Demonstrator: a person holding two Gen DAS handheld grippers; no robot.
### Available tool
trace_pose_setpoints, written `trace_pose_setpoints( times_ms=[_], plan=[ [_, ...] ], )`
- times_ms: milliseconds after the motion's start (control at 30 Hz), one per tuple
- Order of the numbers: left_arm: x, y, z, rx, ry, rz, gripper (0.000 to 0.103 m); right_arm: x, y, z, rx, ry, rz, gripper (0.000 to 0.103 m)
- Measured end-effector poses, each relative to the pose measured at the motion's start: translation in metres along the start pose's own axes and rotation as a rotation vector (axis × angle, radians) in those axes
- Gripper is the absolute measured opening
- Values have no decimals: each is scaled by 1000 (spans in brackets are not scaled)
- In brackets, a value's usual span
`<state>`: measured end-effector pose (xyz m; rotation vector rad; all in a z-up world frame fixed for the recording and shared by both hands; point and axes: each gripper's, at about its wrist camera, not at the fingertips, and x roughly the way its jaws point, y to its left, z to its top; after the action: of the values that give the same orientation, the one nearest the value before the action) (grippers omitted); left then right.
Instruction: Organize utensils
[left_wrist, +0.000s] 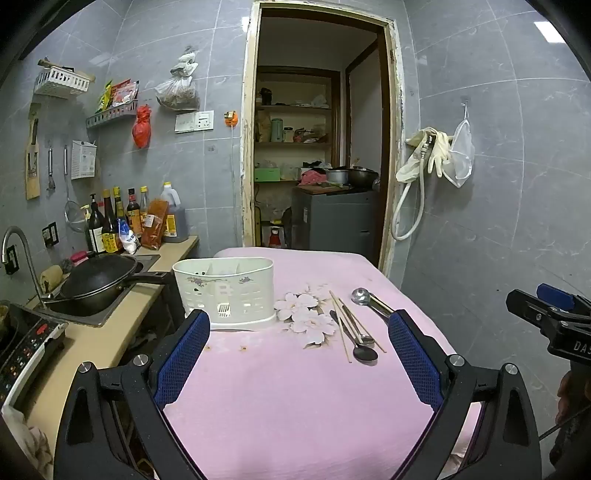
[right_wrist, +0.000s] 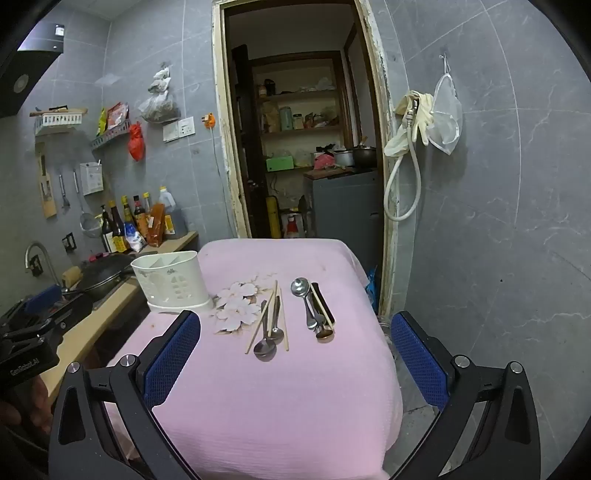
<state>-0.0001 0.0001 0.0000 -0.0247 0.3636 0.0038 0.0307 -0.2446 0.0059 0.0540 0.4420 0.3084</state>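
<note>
L wrist view: left gripper (left_wrist: 299, 332) jaws wide, nothing btwn pads, hovering over pink cloth (left_wrist: 295, 406); white utensil holder (left_wrist: 225, 291) just past its L finger, spoons + chopsticks (left_wrist: 351, 328) ahead nearer its R finger. R wrist view: right gripper (right_wrist: 295, 332) also wide & empty; spoon/chopstick pile (right_wrist: 269, 325) and second spoon group (right_wrist: 317, 310) lie ahead btwn its fingers, holder (right_wrist: 171, 282) beyond its L finger.
</note>
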Motion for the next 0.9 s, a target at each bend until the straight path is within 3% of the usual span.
trace_pose_setpoints(
  times_ms=[900],
  plan=[
    [0,0,0,-1,6,-3,95,4,3,1,-2,3,-2,103]
  ],
)
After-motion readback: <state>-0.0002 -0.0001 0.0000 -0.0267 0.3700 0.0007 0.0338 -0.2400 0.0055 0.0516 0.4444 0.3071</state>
